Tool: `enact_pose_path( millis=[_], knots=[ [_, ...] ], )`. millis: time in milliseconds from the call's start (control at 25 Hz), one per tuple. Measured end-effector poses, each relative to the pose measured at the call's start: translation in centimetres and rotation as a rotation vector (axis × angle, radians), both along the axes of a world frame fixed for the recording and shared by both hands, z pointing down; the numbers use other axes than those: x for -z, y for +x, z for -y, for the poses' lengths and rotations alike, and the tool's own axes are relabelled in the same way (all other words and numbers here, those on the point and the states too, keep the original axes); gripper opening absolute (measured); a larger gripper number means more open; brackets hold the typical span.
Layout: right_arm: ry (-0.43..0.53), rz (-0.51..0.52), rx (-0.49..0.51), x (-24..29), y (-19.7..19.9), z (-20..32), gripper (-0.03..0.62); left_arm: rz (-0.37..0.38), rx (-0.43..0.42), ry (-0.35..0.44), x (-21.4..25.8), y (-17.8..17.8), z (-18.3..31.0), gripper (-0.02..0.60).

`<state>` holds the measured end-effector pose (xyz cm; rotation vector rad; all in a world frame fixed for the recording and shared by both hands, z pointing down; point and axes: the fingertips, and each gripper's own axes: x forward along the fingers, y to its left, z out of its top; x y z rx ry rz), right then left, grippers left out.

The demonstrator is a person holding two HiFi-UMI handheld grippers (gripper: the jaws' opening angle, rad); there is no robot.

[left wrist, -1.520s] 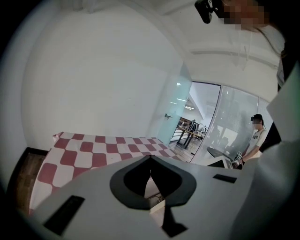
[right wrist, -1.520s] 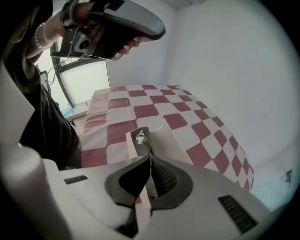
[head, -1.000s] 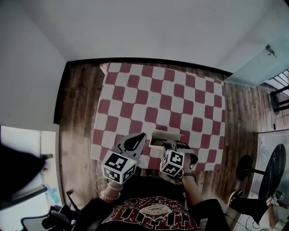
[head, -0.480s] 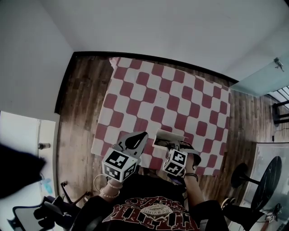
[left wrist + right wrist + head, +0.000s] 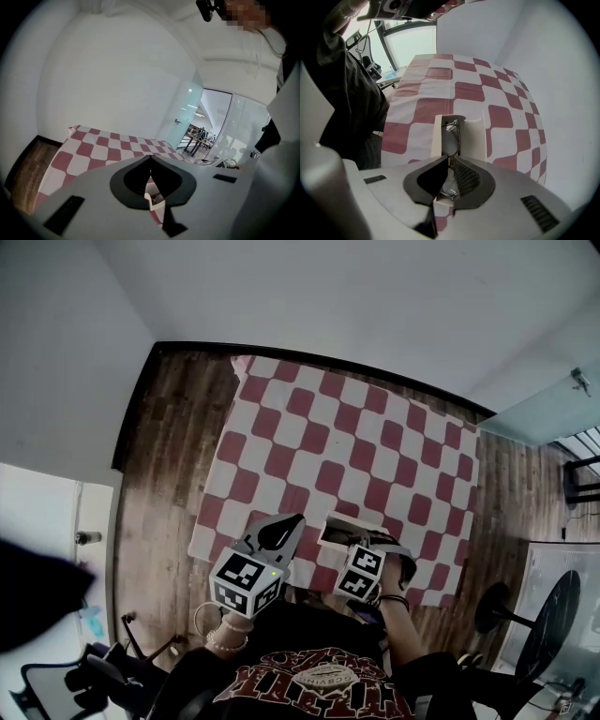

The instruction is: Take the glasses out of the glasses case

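Note:
A white glasses case (image 5: 339, 527) lies open at the near edge of the red-and-white checked cloth (image 5: 328, 446). In the right gripper view the case (image 5: 474, 136) holds metal-framed glasses (image 5: 450, 140). My right gripper (image 5: 450, 160) is shut on the glasses at their middle, one lens showing above the jaws and one below. In the head view the right gripper (image 5: 356, 545) sits over the case. My left gripper (image 5: 294, 520) hovers just left of the case, shut on nothing. The left gripper (image 5: 150, 158) points across the cloth, and a corner of the case (image 5: 154, 200) shows below its jaws.
The cloth hangs over a table with wood floor (image 5: 178, 446) to its left and right. A white wall runs behind it and a glass door (image 5: 553, 404) stands at the back right. A black round stand base (image 5: 492, 607) is on the floor at the right. The person's torso presses against the near edge.
The head camera has shifted a little, so the table sits slightly further right in view. Both grippers and the case stay where they were, the right one still on the glasses.

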<state>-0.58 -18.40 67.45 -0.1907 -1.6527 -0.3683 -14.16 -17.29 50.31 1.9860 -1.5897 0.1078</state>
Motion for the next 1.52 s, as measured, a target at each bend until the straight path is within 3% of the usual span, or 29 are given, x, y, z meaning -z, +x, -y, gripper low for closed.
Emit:
enact_pose_path(
  millis=[1520],
  knots=[
    [0.020,0.075,-0.055,1.8,0.7,0.7,0.032,-0.049,-0.038,-0.007,-0.6,1.4,-0.2,0.006]
  ],
)
